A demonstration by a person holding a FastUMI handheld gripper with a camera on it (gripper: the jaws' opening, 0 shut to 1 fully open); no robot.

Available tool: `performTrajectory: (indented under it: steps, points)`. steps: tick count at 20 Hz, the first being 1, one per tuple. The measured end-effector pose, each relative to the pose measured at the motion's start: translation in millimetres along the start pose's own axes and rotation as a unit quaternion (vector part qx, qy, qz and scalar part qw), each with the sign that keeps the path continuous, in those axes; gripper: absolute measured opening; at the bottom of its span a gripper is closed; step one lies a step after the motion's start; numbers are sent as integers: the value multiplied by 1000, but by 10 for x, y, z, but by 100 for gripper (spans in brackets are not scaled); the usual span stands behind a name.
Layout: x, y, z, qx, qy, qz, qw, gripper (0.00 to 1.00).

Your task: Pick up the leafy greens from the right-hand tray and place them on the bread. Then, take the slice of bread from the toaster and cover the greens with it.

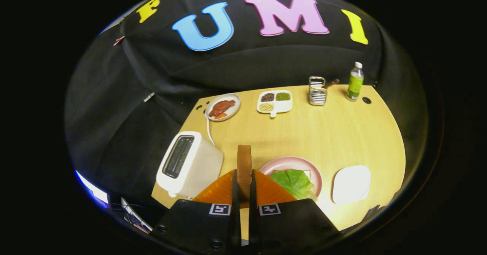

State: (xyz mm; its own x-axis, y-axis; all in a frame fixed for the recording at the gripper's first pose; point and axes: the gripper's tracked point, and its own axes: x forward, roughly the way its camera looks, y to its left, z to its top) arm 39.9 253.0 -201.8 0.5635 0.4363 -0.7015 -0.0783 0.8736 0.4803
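Gripper (244, 194) is clamped on a slice of bread (244, 167), held edge-on and upright between both fingers. Just beyond, to the right, lettuce leaf (293, 182) is seen lying on bread on the pink plate (289, 161). White tray (350, 184) sits further right, white toaster (189, 164) left. Far off: meat plate (223, 107), divided bean dish (274, 101), metal rack (317, 91), green bottle (355, 81).
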Motion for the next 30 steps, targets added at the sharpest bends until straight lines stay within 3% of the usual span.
performTrajectory:
  steps: [5, 11, 16, 22, 24, 27, 28, 30]
  points:
    - [223, -429, -280, 31, 19, -17, 999, 12]
    - [525, -431, -441, 96, 22, 16, 995, 13]
    - [712, -777, -608, 146, 14, 12, 989, 12]
    - [881, -1264, -839, 127, 30, -15, 991, 12]
    - [922, -1338, -879, 105, 35, -23, 994, 16]
    - [957, -1489, -960, 60, 42, -55, 996, 29]
    - [960, -1527, -976, 41, 45, -67, 996, 41]
    - [962, -1578, -995, 4, 46, -81, 996, 53]
